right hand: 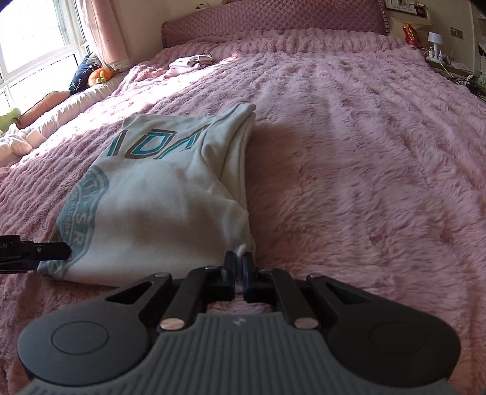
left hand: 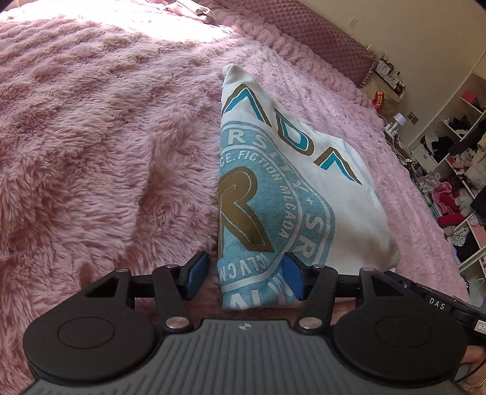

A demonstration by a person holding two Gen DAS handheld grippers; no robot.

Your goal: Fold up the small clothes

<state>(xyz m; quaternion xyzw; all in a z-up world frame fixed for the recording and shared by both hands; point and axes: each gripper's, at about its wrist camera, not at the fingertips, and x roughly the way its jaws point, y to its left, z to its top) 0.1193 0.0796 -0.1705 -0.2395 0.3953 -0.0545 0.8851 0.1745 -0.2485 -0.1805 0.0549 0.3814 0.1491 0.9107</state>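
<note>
— White cotton with a teal and brown print: is that the shirt (left hand: 291, 182) you're working on?

— Yes. It lies folded into a narrow bundle on the fluffy pink blanket (left hand: 91, 136), near edge toward me, far end pointing up the bed at the quilted headboard (right hand: 273, 15).

— What is your left gripper (left hand: 244, 275) doing?

— Its blue pads (left hand: 196, 273) are spread wide. The near end of the shirt sits in the gap between them, and neither pad squeezes it.

— And the right one?

— My right gripper (right hand: 239, 267) has its fingers pressed together on the shirt's near right corner; a little white cloth pokes up between the tips. From that wrist I can see the left gripper's black finger at the shirt's other near corner.

— Anything else on the bed?

— A small pale garment (right hand: 189, 62) lies far up the blanket in the sunlight, well apart from the shirt. Open shelves (left hand: 455, 170) stuffed with clothes stand beyond the bed's right side.
</note>
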